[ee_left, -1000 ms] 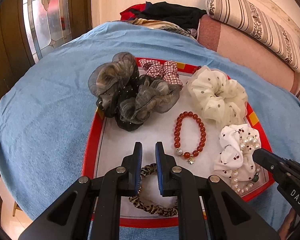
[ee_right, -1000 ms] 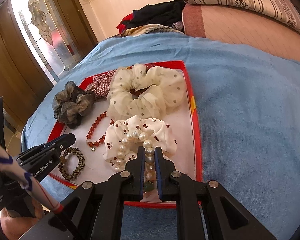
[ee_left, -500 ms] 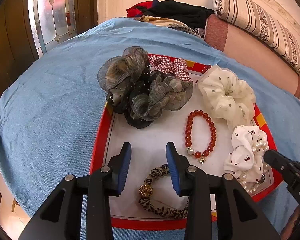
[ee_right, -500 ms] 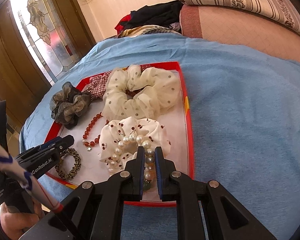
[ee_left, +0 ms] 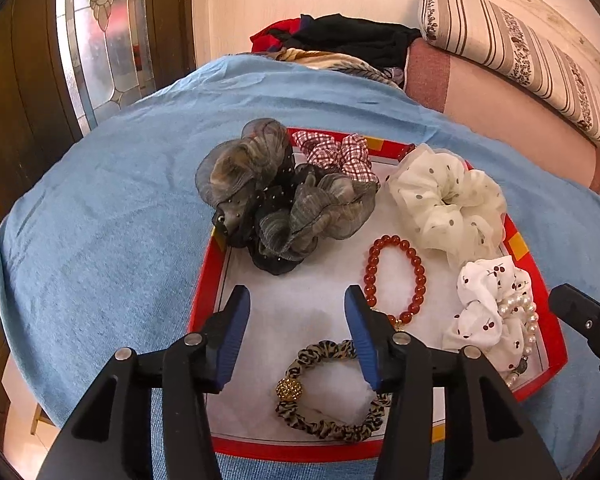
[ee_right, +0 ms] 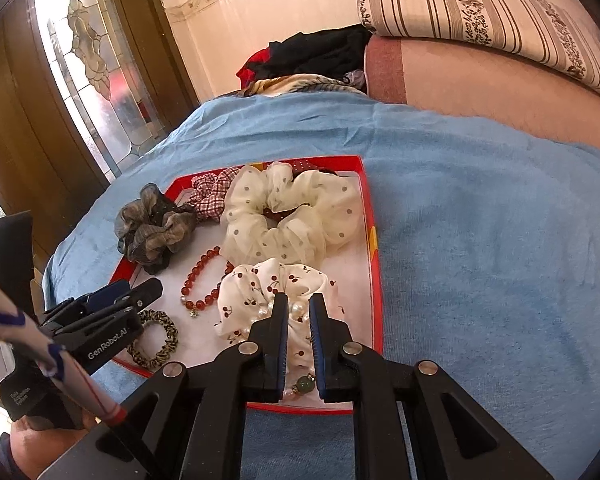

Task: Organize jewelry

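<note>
A red-rimmed white tray (ee_left: 204, 280) lies on a blue cloth and holds scrunchies and bracelets. My left gripper (ee_left: 296, 296) hovers over its near left part, its jaws opening. Nothing is pressed between them. The leopard-print scrunchie (ee_left: 328, 428) with a gold bead lies flat on the tray just below them. A red bead bracelet (ee_left: 420, 276) lies to the right. My right gripper (ee_right: 299, 300) is shut on the pearl bracelet (ee_right: 298, 311), which rests on the white cherry-print scrunchie (ee_right: 260, 284). The bracelet's green bead (ee_right: 304, 384) shows between the fingers.
A cream polka-dot scrunchie (ee_left: 440, 200), a grey organza scrunchie (ee_left: 260, 184) and a red plaid one (ee_left: 340, 156) fill the tray's far half. Folded clothes (ee_left: 340, 40) and a striped cushion (ee_left: 520, 52) lie behind. A glass-panelled wooden door (ee_left: 92, 40) stands at left.
The left jaws have spread from nearly shut to wide apart, and the leopard scrunchie now lies free on the tray. The right gripper has kept its narrow grip over the pearls.
</note>
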Demonstrator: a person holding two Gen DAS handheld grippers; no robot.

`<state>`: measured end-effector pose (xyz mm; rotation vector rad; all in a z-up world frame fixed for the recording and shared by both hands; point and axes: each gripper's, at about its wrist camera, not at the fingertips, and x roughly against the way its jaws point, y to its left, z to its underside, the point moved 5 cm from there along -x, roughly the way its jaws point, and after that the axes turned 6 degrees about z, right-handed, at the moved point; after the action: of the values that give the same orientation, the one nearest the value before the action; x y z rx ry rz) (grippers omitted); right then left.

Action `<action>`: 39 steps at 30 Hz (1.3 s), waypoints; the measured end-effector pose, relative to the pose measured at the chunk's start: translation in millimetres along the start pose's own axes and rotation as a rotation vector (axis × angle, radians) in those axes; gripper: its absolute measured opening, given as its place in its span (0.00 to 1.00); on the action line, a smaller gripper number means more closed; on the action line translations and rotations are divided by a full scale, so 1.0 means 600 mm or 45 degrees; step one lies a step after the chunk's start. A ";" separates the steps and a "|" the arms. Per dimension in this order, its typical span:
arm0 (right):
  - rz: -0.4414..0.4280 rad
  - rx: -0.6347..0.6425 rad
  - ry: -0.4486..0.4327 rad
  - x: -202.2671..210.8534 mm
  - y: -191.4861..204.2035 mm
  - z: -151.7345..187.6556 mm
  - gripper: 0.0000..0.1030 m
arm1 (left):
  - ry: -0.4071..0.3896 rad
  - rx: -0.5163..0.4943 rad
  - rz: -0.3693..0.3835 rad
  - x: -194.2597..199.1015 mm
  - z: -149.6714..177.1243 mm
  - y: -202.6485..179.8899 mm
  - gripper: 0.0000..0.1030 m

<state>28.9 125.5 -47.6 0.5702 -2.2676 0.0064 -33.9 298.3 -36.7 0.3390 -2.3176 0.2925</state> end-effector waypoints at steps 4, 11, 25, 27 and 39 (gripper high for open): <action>0.002 0.000 0.011 -0.002 0.001 0.004 0.14 | -0.007 -0.019 -0.012 0.000 -0.002 -0.005 0.52; 0.003 0.005 0.027 -0.006 0.004 0.011 0.15 | -0.013 -0.038 -0.034 0.001 -0.005 -0.007 0.58; 0.041 0.003 0.024 0.019 -0.001 0.013 0.50 | -0.120 -0.034 -0.033 0.035 -0.017 -0.018 0.79; 0.060 0.011 0.000 0.039 -0.003 0.010 0.53 | -0.165 -0.027 -0.014 0.056 -0.023 -0.021 0.92; 0.168 0.188 -0.199 0.237 0.005 0.030 0.81 | -0.396 -0.058 -0.046 0.297 -0.012 -0.041 1.00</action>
<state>-69.1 68.1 39.8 0.5122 -2.4686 0.2031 -140.9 249.9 99.4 0.4285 -2.6149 0.1783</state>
